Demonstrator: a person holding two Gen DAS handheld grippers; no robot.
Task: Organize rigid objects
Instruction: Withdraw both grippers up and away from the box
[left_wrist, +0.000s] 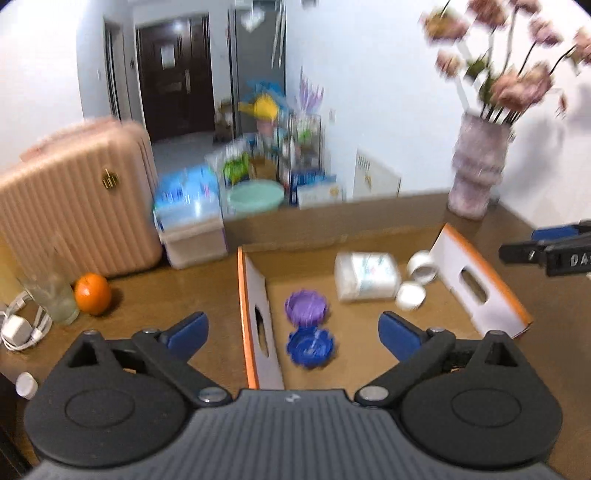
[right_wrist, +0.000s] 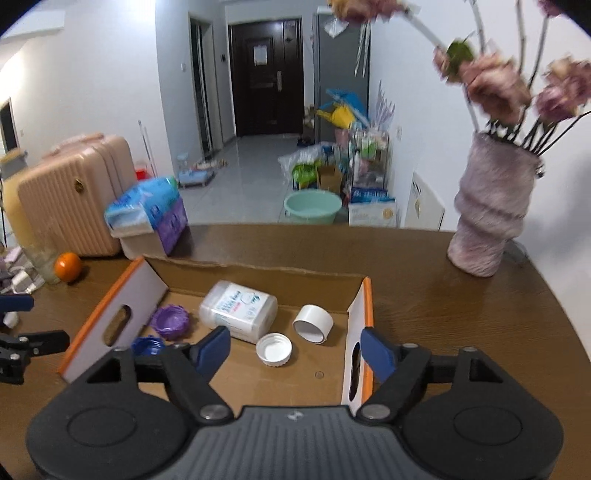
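Brown table: vase, orange flank box.

— Right gripper?
— Jaws apart, nothing between the blue pads, hanging over the open cardboard box on the brown table.
— Inside the box?
— Clear plastic container on its side; beside it a white cap lying open side up and a white cylinder tipped over. Purple lid near the left flap, blue lid just below it.
— Elsewhere?
— Orange far left, vase of flowers far right, left gripper at the left edge.
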